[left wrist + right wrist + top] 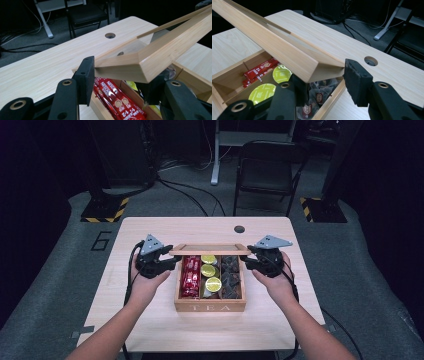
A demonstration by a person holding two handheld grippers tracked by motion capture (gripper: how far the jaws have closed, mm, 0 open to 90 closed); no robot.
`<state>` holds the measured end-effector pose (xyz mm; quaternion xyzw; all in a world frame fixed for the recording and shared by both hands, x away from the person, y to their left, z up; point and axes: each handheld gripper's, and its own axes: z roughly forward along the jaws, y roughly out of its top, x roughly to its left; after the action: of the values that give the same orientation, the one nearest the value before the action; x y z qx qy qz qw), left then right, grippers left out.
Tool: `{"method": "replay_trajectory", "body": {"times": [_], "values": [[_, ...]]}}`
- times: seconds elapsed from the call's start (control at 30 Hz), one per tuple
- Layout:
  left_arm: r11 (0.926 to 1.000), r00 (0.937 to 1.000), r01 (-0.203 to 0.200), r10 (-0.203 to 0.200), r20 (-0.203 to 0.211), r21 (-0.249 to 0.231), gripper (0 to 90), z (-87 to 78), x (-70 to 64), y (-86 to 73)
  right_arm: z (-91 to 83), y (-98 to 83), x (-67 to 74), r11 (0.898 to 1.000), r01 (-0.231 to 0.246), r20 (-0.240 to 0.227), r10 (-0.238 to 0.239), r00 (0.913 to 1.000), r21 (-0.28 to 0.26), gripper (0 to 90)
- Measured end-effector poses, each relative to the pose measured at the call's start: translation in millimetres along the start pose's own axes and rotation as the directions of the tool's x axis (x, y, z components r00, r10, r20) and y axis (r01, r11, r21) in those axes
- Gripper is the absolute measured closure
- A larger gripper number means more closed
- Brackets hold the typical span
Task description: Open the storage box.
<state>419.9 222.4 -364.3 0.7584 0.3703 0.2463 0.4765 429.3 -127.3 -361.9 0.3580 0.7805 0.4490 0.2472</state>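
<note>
A wooden tea box (pixel 210 306) stands mid-table and holds red stick packets (pixel 191 277), green-topped capsules (pixel 209 270) and dark tea bags (pixel 230 277). Its glass-paned wooden lid (pixel 210 250) is raised over the back edge. My left gripper (pixel 172 262) is shut on the lid's left corner, and my right gripper (pixel 247 260) is shut on its right corner. In the left gripper view the lid corner (pixel 140 65) sits between the jaws of the left gripper (pixel 120 82), above the red packets (pixel 117 100). In the right gripper view the lid (pixel 294 57) sits likewise in the right gripper (pixel 328 82).
The box rests on a light wooden table (pixel 150 320) with a round cable hole (pixel 239 229) near its far edge. Beyond the table are a black chair (pixel 267 170), a desk leg (pixel 215 155), floor cables and yellow-striped stand bases (pixel 105 210).
</note>
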Motion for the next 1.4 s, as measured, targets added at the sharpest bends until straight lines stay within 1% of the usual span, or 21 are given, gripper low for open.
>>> {"method": "replay_trajectory", "body": {"times": [0.03, 0.07, 0.13, 0.17, 0.2, 0.23, 0.3, 0.43, 0.6, 0.63, 0.67, 0.77, 0.83, 0.9, 0.97, 1.13, 1.17, 1.2, 1.23, 1.33, 1.4], "values": [[1.0000, 1.0000, 0.004, -0.004, 0.003, 0.001, 51.5, -0.1, 0.5, 0.4, 0.3, 0.7, -1.6, 1.000, 0.017, -0.003, -0.018, 0.9998, -0.005, 56.3], [1.0000, 1.0000, 0.005, -0.005, 0.003, -0.002, 51.5, 0.5, 1.6, 1.2, 0.7, 2.3, -2.0, 1.000, 0.002, 0.001, -0.002, 1.0000, -0.006, 56.4], [0.9999, 0.9999, 0.012, -0.012, -0.002, -0.008, 51.6, 2.2, 2.8, 2.0, 1.4, 3.3, -2.2, 1.000, -0.006, 0.003, 0.006, 1.0000, -0.011, 56.5], [0.9999, 0.9999, 0.013, -0.013, -0.004, -0.004, 52.1, 3.1, 3.6, 2.6, 1.7, 4.1, -3.4, 1.000, 0.000, 0.000, 0.000, 1.0000, -0.014, 56.5], [0.9999, 0.9999, 0.014, -0.014, -0.006, -0.005, 52.9, 4.4, 4.4, 2.8, 2.5, 5.5, -4.0, 1.000, -0.016, 0.004, 0.016, 0.9999, -0.016, 56.5], [0.9999, 0.9999, 0.014, -0.014, -0.007, 0.000, 53.3, 5.0, 5.3, 3.2, 2.7, 6.0, -4.6, 1.000, -0.016, 0.002, 0.016, 0.9999, -0.016, 56.5], [0.9999, 0.9998, 0.016, -0.016, -0.015, -0.006, 53.8, 7.6, 6.0, 3.1, 3.2, 6.6, -4.9, 1.000, -0.020, 0.005, 0.020, 0.9998, -0.022, 56.5], [1.0000, 0.9997, 0.003, -0.004, -0.026, -0.006, 55.3, 10.4, 8.0, 4.5, 4.5, 9.0, -6.3, 0.999, -0.025, 0.008, 0.025, 0.9996, -0.024, 56.5], [1.0000, 0.9995, 0.001, -0.001, -0.030, -0.003, 57.1, 13.2, 10.3, 5.6, 6.2, 12.6, -8.0, 0.999, -0.027, 0.012, 0.027, 0.9996, -0.021, 56.6], [0.9999, 0.9994, -0.002, 0.002, -0.035, -0.014, 57.3, 14.8, 11.5, 6.5, 7.1, 14.3, -8.9, 0.999, -0.033, 0.010, 0.034, 0.9994, -0.022, 56.5], [0.9999, 0.9994, -0.002, 0.002, -0.035, -0.014, 57.5, 14.8, 11.5, 6.5, 7.1, 14.3, -8.9, 0.999, -0.033, 0.010, 0.034, 0.9994, -0.022, 56.5], [0.9998, 0.9992, 0.002, -0.002, -0.041, -0.019, 57.8, 16.4, 12.7, 8.3, 8.5, 16.6, -10.9, 0.999, -0.035, 0.014, 0.036, 0.9993, -0.030, 56.6], [0.9999, 0.9992, 0.008, -0.008, -0.040, -0.013, 58.1, 17.1, 13.4, 9.4, 9.4, 17.4, -12.0, 0.999, -0.035, 0.012, 0.035, 0.9993, -0.034, 56.6], [0.9999, 0.9991, 0.010, -0.011, -0.042, -0.013, 58.1, 18.1, 14.5, 10.7, 10.2, 18.7, -12.6, 0.998, -0.044, 0.015, 0.044, 0.9989, -0.034, 56.6], [0.9999, 0.9992, 0.010, -0.010, -0.038, -0.006, 58.3, 18.5, 16.0, 12.5, 10.9, 20.3, -13.3, 0.999, -0.043, 0.015, 0.043, 0.9990, -0.034, 56.6], [0.9999, 0.9990, 0.010, -0.010, -0.044, -0.007, 59.0, 20.8, 18.0, 15.9, 13.7, 23.2, -15.6, 0.998, -0.052, 0.016, 0.052, 0.9985, -0.033, 56.4], [0.9999, 0.9992, 0.013, -0.013, -0.039, 0.001, 59.1, 20.8, 18.6, 16.8, 14.6, 23.8, -16.4, 0.998, -0.050, 0.019, 0.051, 0.9985, -0.036, 56.4], [0.9998, 0.9989, 0.017, -0.017, -0.043, -0.008, 59.3, 22.0, 19.0, 17.1, 16.6, 25.2, -17.4, 0.998, -0.051, 0.021, 0.052, 0.9984, -0.033, 56.3], [0.9998, 0.9991, 0.021, -0.021, -0.038, 0.001, 59.3, 22.2, 19.9, 18.1, 16.6, 25.2, -17.4, 0.998, -0.051, 0.021, 0.052, 0.9984, -0.033, 56.3], [0.9994, 0.9984, 0.033, -0.033, -0.046, -0.010, 59.8, 24.7, 21.5, 19.0, 20.3, 27.6, -19.1, 0.998, -0.051, 0.030, 0.052, 0.9982, -0.027, 56.4], [0.9994, 0.9985, 0.034, -0.034, -0.043, -0.009, 59.9, 25.1, 22.5, 19.4, 21.4, 28.0, -19.8, 0.999, -0.048, 0.031, 0.049, 0.9983, -0.025, 56.5]]}}
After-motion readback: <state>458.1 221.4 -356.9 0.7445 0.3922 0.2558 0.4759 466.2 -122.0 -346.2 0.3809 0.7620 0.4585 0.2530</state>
